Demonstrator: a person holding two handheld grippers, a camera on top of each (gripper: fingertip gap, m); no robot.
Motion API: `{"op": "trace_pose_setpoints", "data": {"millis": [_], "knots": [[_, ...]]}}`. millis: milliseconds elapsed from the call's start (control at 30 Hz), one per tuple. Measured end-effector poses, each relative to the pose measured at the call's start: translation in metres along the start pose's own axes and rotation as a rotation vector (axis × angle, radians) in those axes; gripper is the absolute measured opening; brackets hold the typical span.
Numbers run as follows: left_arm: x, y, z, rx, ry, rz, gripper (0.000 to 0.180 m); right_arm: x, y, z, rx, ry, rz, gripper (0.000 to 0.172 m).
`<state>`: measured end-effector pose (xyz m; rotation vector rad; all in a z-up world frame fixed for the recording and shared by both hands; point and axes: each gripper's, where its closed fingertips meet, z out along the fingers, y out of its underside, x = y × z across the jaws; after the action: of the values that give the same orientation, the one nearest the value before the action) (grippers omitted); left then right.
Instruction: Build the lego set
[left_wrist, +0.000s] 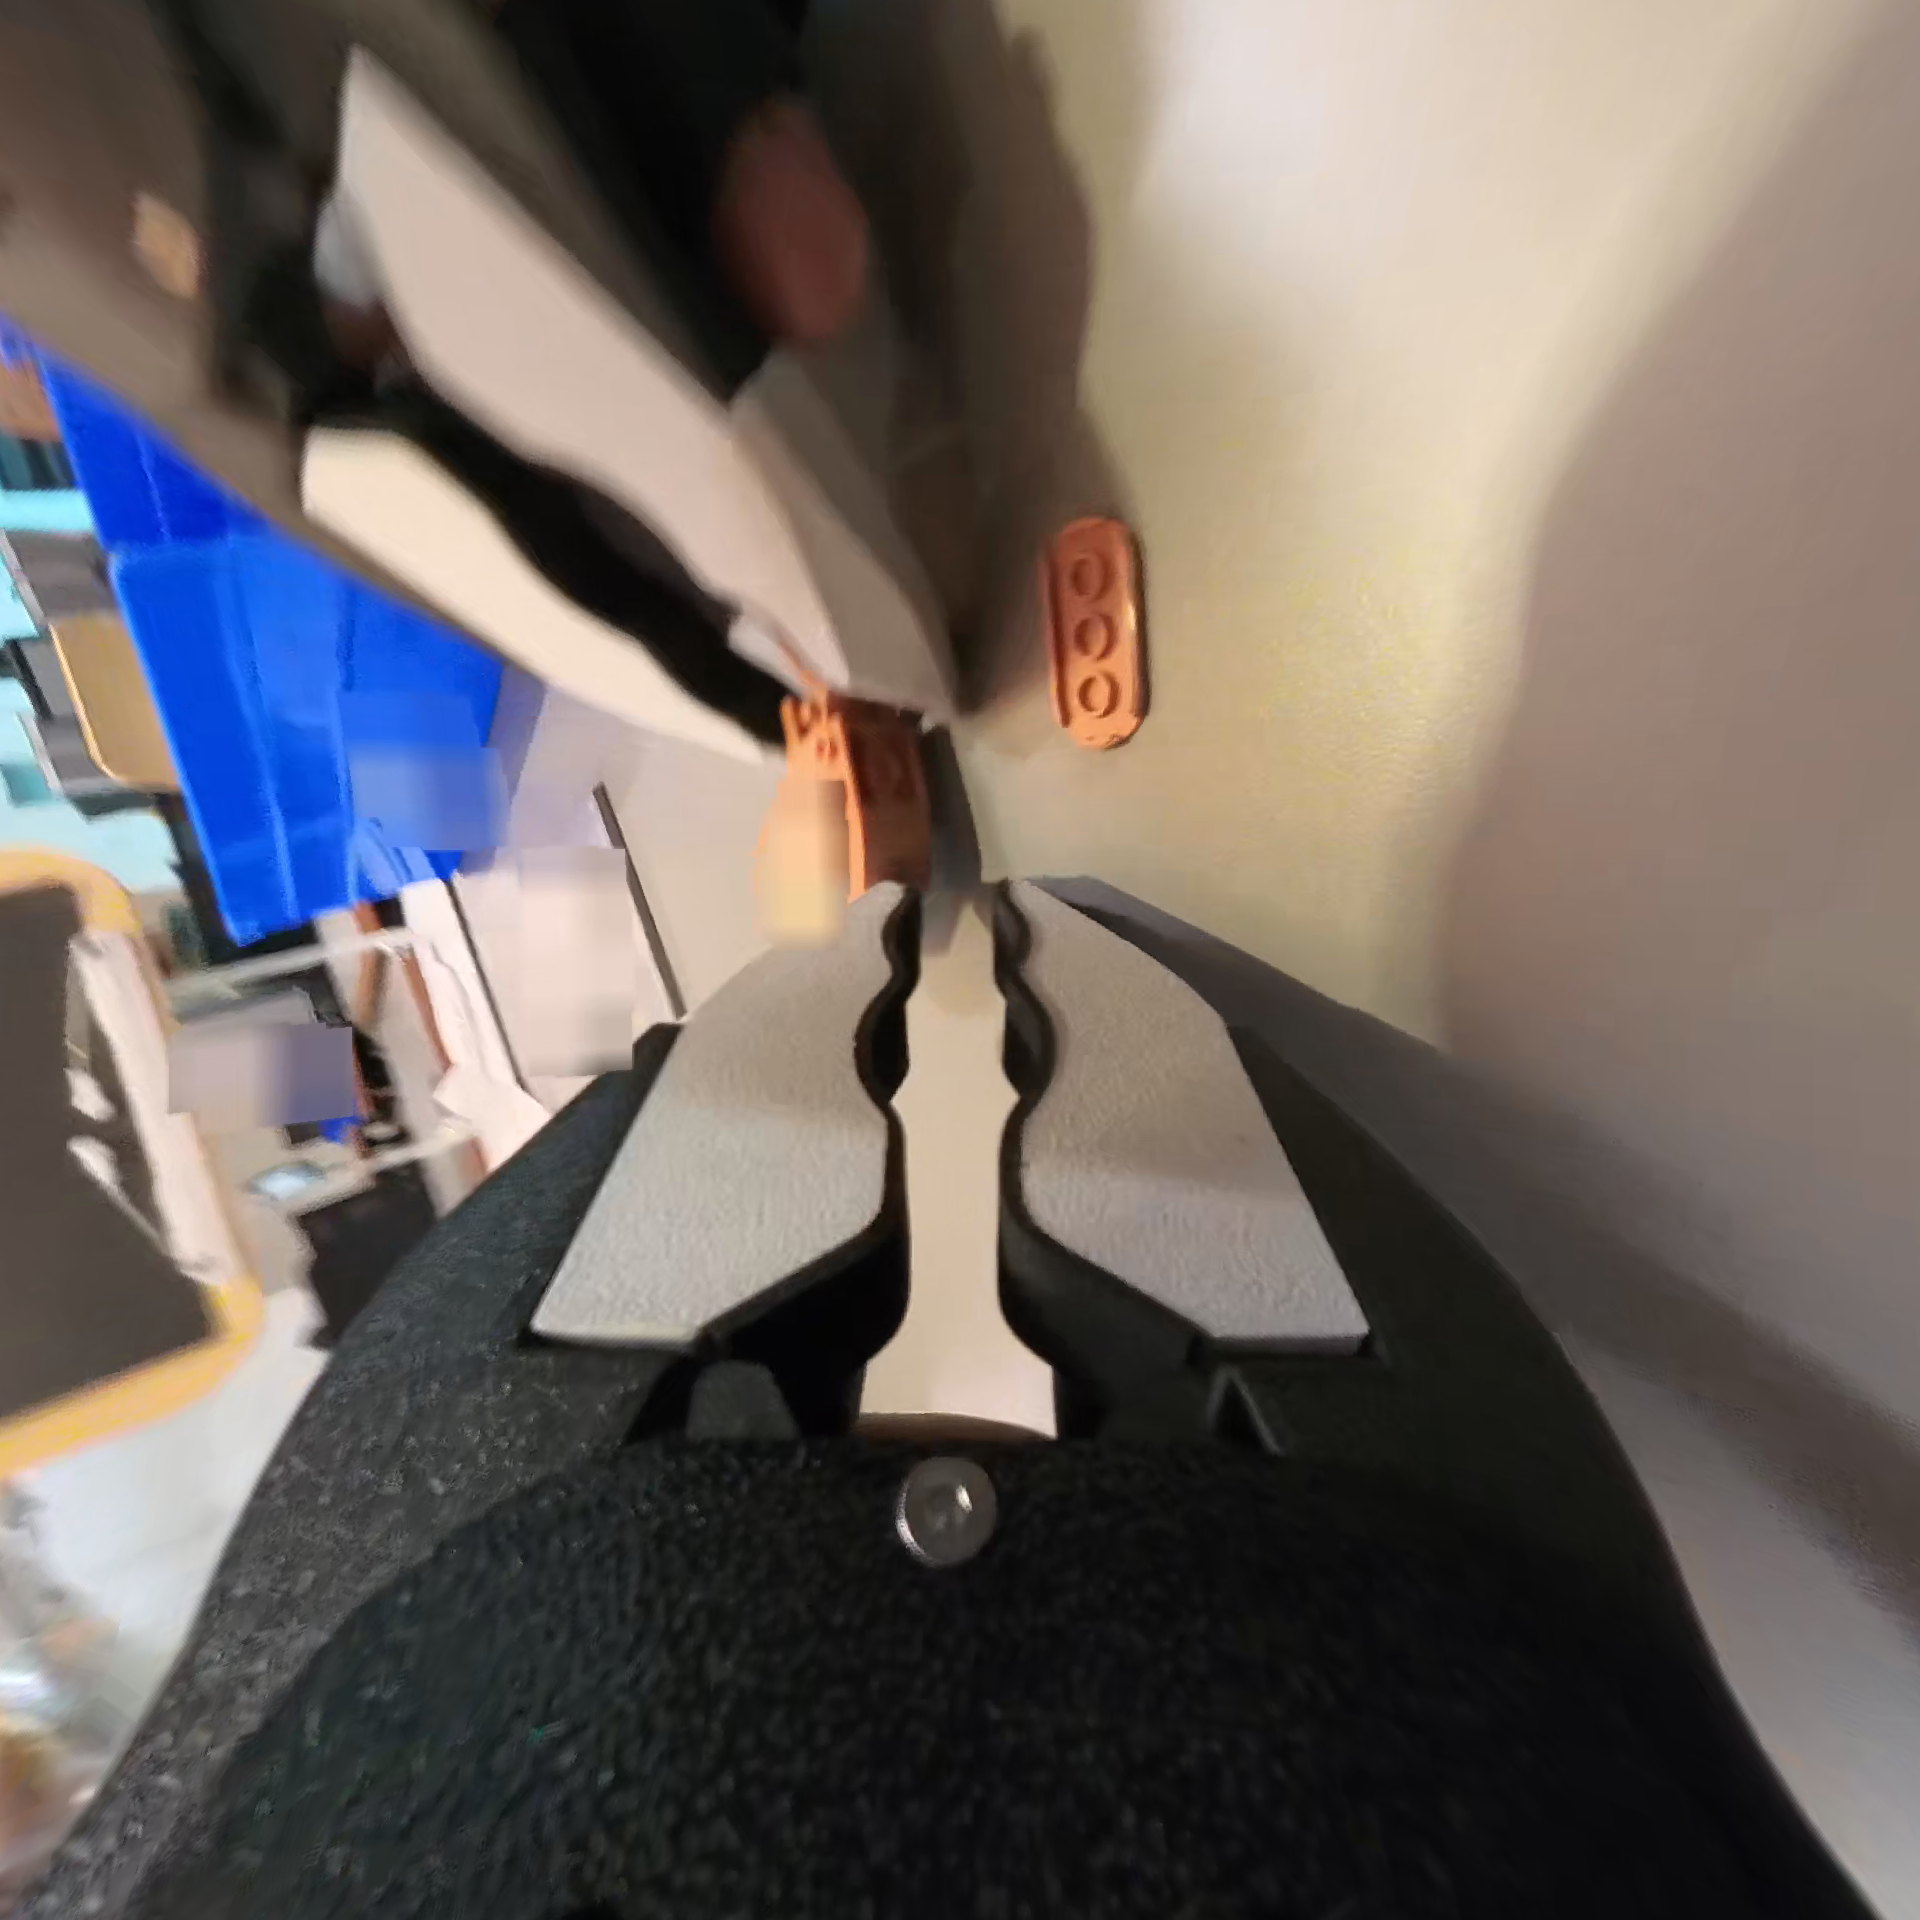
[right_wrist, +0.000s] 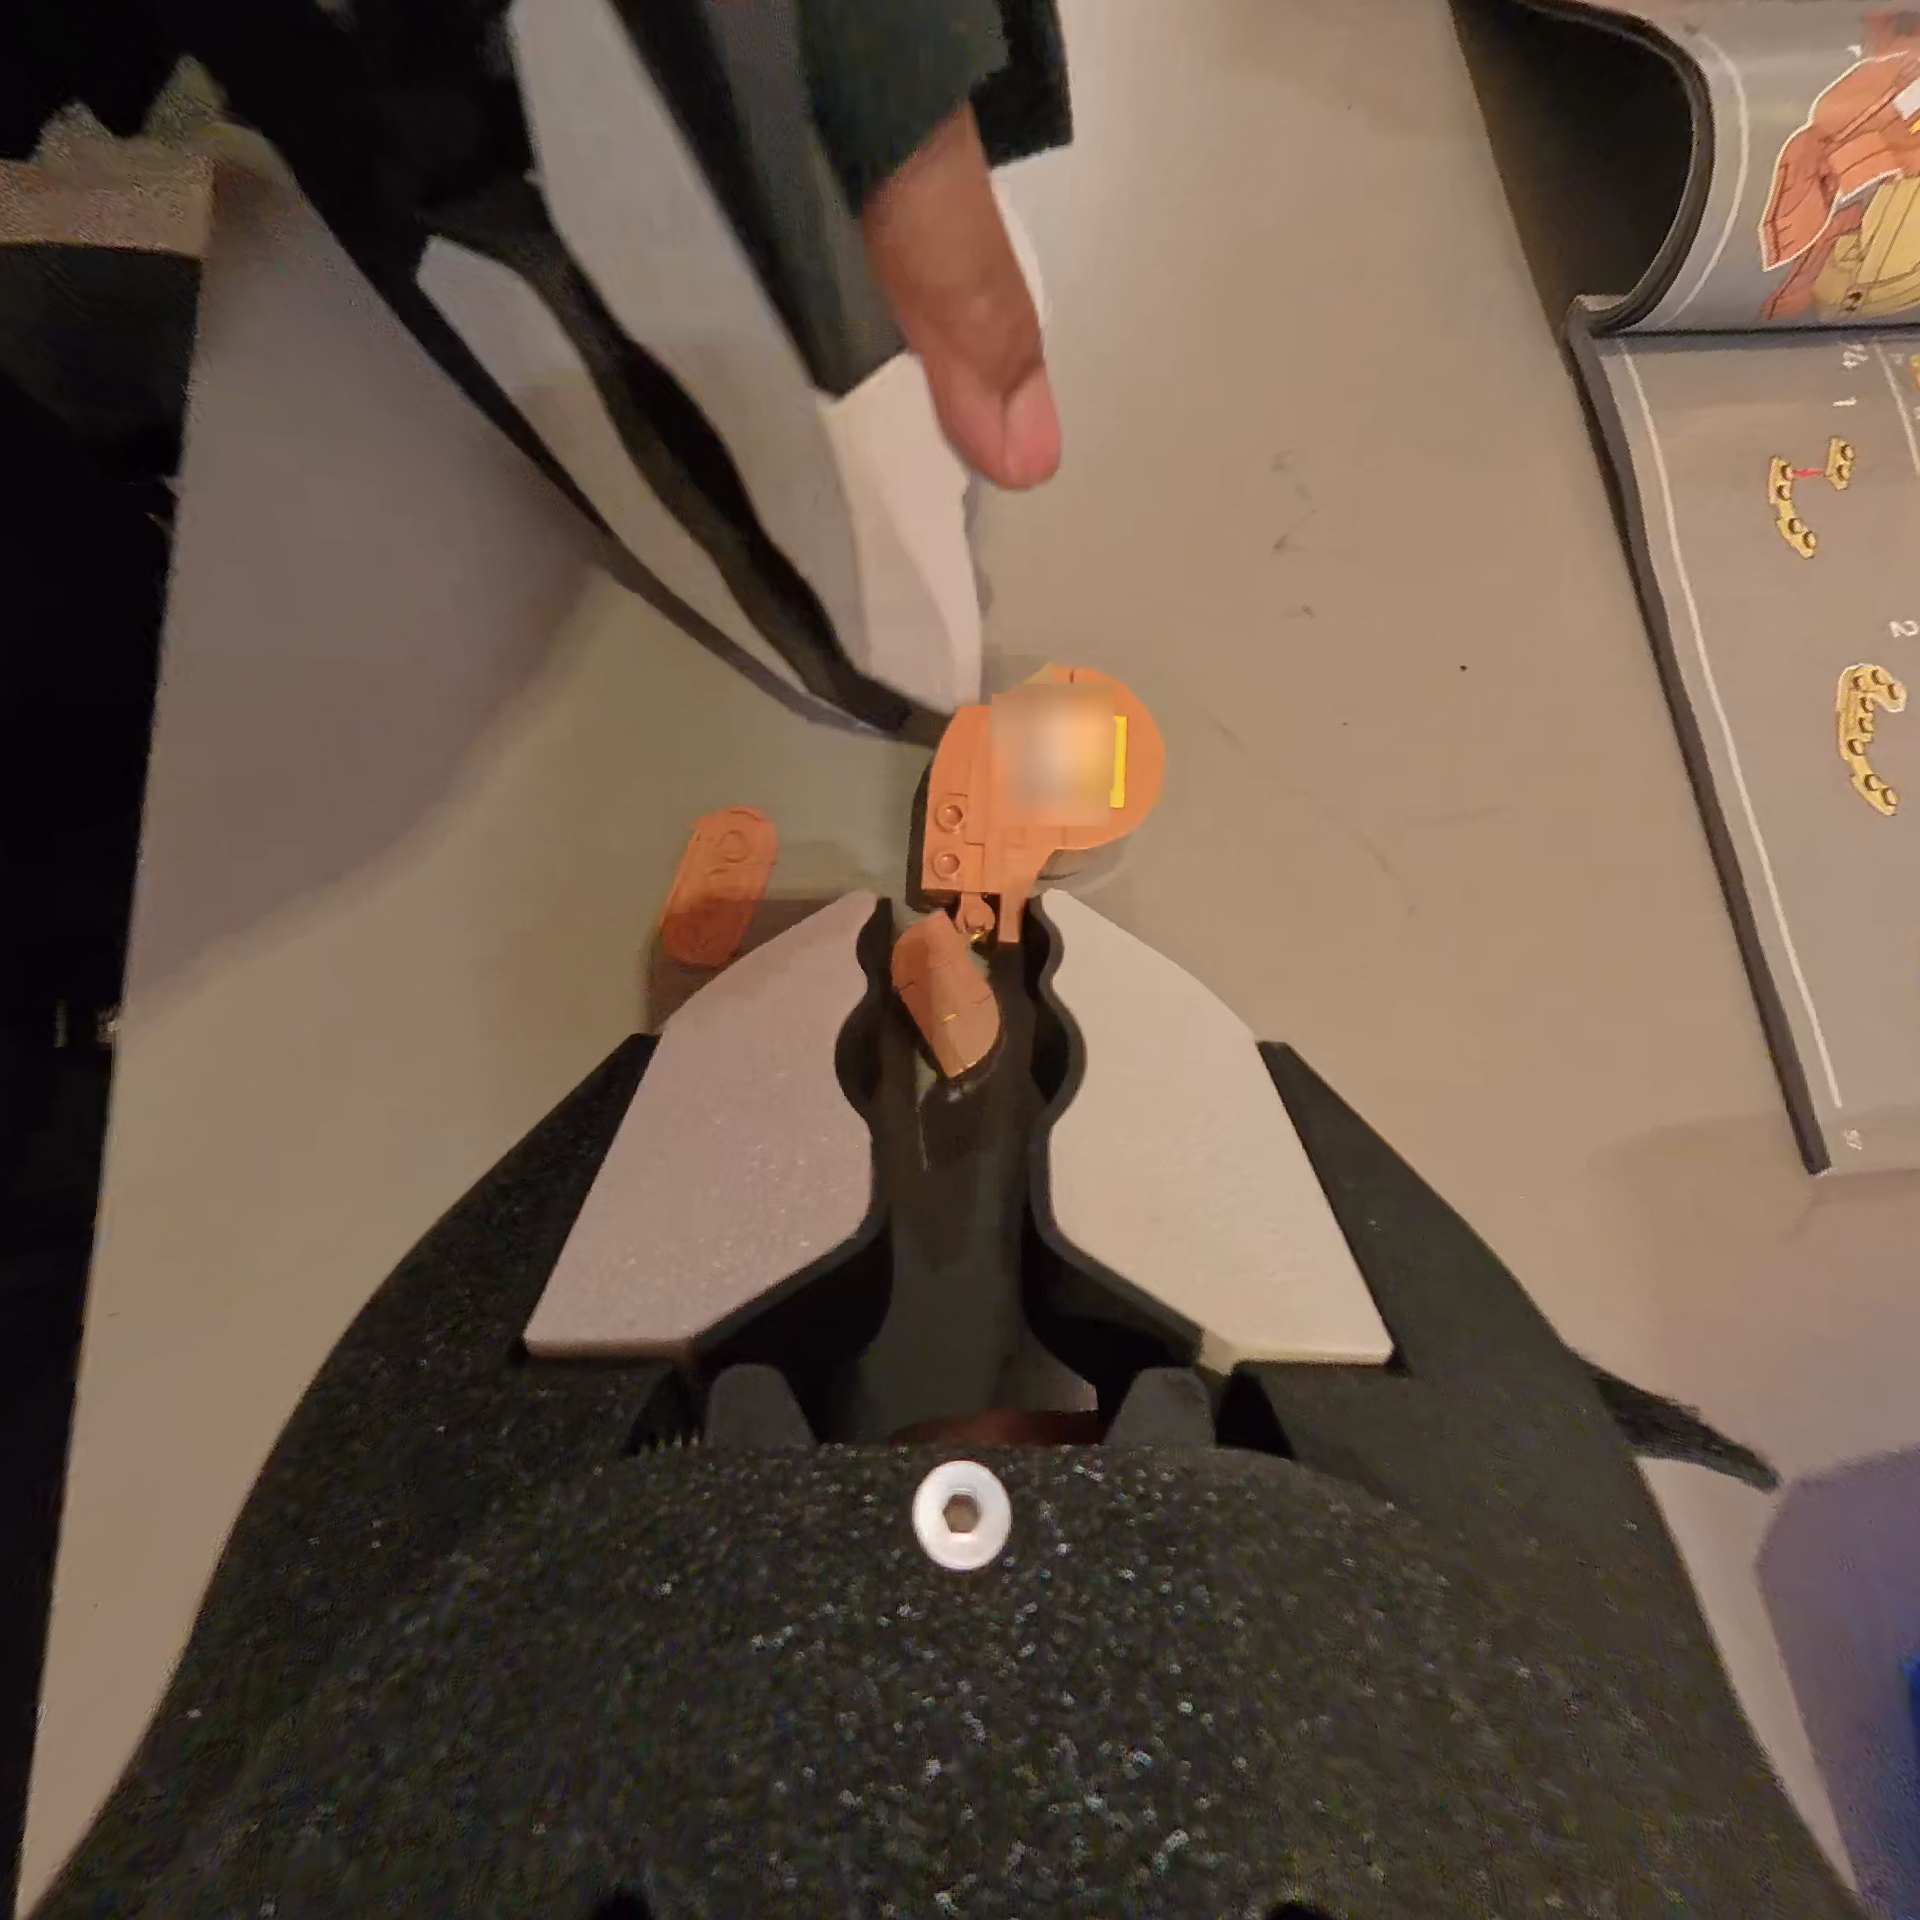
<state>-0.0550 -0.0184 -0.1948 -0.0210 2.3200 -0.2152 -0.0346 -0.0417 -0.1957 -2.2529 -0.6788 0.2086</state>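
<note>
My right gripper (right_wrist: 961, 920) is shut on a small orange brick model (right_wrist: 1039, 790) and holds it just above the grey table (right_wrist: 1351, 727). A curved orange part of the model (right_wrist: 945, 997) hangs between the fingers. My left gripper (left_wrist: 956, 904) is open with a narrow gap, and only the table shows between its pads. Its tips are just short of the model (left_wrist: 878, 790). In the right wrist view it reaches in from the upper left (right_wrist: 904, 717), close to the model. A loose orange oval plate with three studs (left_wrist: 1096, 634) lies on the table beside the model; it also shows in the right wrist view (right_wrist: 717, 883).
A person's finger (right_wrist: 987, 384) and dark sleeve are above the model. An open instruction booklet (right_wrist: 1766, 623) lies at the right. Blue bins (left_wrist: 260, 644) and cluttered shelves stand beyond the table's edge in the left wrist view. Left and right tips are no more than a few centimetres apart.
</note>
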Motion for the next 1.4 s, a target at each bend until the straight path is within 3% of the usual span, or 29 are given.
{"op": "trace_pose_setpoints", "data": {"millis": [267,567,833,1200,1400], "knots": [[0.005,0.000,-0.015,0.105,-0.005,-0.330,0.022,-0.022,-0.016,-0.022,0.091,-0.038,0.021,0.023],[-0.002,-0.004,-0.030,0.176,-0.058,-0.550,0.022,-0.045,0.003,-0.002,-0.100,-0.021,0.007,0.021],[0.002,-0.014,-0.030,0.201,-0.080,-0.571,0.021,-0.047,0.000,0.002,-0.096,-0.050,0.093,0.016],[0.007,-0.040,-0.038,0.387,-0.070,-0.410,0.031,-0.061,-0.023,-0.017,0.142,-0.323,0.310,0.016],[0.005,-0.058,-0.038,0.463,-0.073,-0.338,0.017,-0.065,-0.036,-0.025,0.231,-0.438,0.352,0.016]]}}
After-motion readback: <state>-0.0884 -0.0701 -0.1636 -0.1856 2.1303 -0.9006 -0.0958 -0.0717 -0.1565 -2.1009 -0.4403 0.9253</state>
